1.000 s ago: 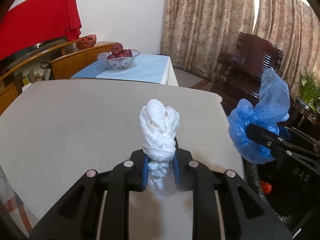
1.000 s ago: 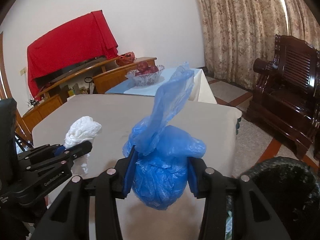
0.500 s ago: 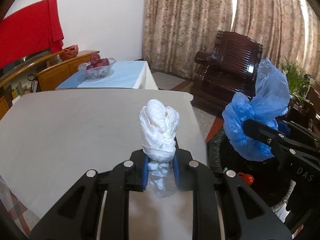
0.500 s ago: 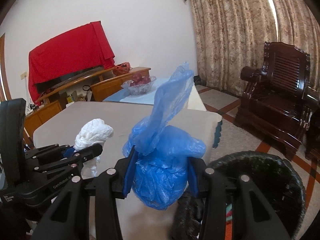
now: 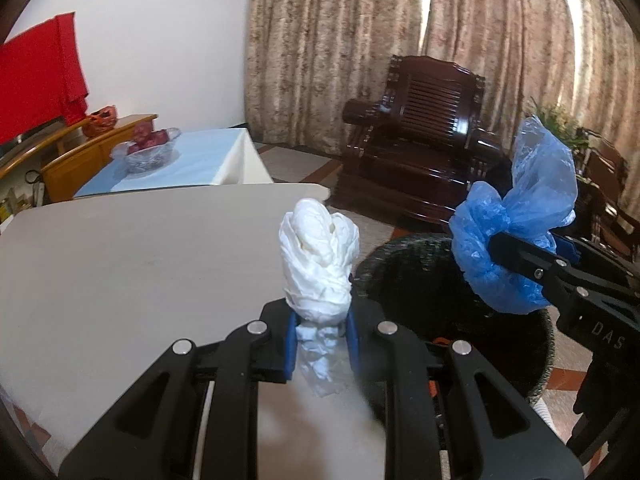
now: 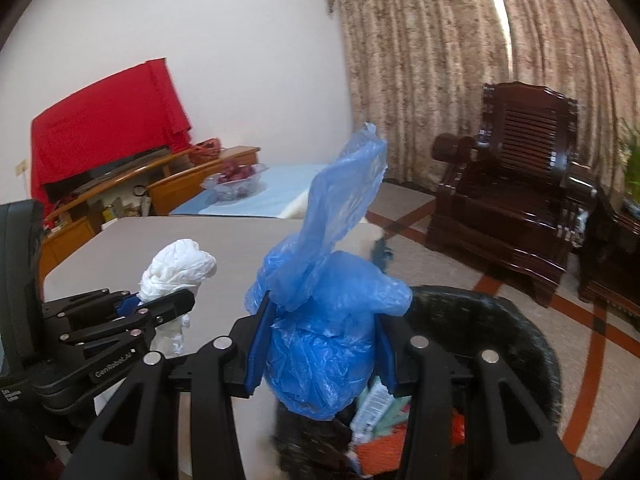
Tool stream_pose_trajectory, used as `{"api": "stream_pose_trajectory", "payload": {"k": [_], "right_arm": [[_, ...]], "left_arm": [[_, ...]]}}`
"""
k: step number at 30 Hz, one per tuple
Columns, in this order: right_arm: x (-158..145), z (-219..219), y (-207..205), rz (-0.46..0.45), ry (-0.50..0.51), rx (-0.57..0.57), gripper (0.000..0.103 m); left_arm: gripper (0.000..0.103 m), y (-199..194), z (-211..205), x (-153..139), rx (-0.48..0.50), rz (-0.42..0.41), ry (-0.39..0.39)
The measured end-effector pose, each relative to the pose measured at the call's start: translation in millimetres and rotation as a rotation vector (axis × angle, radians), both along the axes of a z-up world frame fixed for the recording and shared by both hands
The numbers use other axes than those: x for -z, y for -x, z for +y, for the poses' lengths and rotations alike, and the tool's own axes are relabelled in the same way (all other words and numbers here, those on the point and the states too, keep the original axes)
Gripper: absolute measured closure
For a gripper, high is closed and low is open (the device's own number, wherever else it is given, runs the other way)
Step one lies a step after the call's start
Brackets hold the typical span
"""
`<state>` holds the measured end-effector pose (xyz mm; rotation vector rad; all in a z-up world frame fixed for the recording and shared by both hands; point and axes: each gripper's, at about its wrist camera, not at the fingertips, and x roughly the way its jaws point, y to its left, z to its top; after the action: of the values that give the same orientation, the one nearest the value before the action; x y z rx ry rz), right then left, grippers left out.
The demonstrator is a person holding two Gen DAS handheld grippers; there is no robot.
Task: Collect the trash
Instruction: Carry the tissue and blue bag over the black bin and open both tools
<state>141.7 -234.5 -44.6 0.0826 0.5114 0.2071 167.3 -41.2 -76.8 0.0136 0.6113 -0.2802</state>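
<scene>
Grey table [image 5: 120, 264] beneath my left claw [image 5: 320, 332], which pinches a white wad [image 5: 318, 264]. Right claw [image 6: 320, 356] clamps a blue bag [image 6: 324, 320] above the black bin [image 6: 520, 332]; only the right view shows litter [image 6: 376, 404] inside.

White letters "DAS" stand on the black body of the right hand-held gripper [image 5: 516, 256], at the right edge of the left wrist view. "GenRobot.AI" runs in white along the black side of the left hand-held gripper [image 6: 176, 306]. Another small white marking lower on that body is too blurred to read.
</scene>
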Motion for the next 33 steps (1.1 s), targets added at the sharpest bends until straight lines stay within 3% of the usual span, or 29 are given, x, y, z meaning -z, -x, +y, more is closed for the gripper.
{"api": "stream_pose_trajectory", "payload": {"k": [15, 29, 31, 33], "right_arm": [[32.6, -82.3, 12.3, 0.073, 0.026, 0.206, 0.059], [75.8, -108.7, -18.9, 0.157, 0.032, 0.236, 0.058], [82.1, -110.5, -25.0, 0.175, 0.039, 0.233, 0.054], [89.0, -112.3, -30.3, 0.204, 0.055, 0.249, 0.049]], "left_arm": [[0.084, -16.4, -80.8, 29.7, 0.180, 0.038, 0.021], [0.084, -49.4, -128.6, 70.6, 0.247, 0.077, -0.016], [0.083, -56.0, -131.7, 74.2, 0.253, 0.089, -0.021], [0.075, -59.0, -134.4, 78.9, 0.260, 0.105, -0.028]]}}
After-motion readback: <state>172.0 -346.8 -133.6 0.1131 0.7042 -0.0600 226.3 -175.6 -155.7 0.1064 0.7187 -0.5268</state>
